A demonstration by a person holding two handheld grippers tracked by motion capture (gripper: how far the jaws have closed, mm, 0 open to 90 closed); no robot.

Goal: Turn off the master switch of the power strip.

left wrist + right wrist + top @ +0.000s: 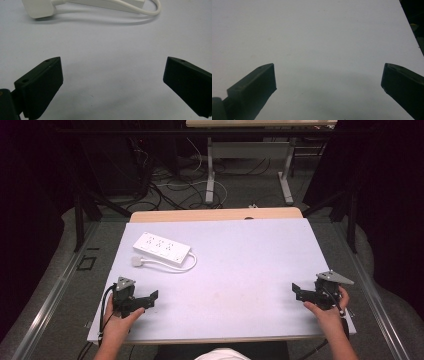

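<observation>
**Claws wide, power strip waiting**

Claws released on both sides: left claw (150, 299) and right claw (298, 292) hover low over the worktop (240, 265), grasping nothing. Power strip (161, 247) lies far-left, its cord (140, 10) looped toward the plug (38, 8). Risk, I'd say: a hasty reach snags that loop and drags the strip.

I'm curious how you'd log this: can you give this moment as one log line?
left gripper: open, empty | right gripper: open, empty | power strip: far left on table, plug beside it, untouched
</observation>
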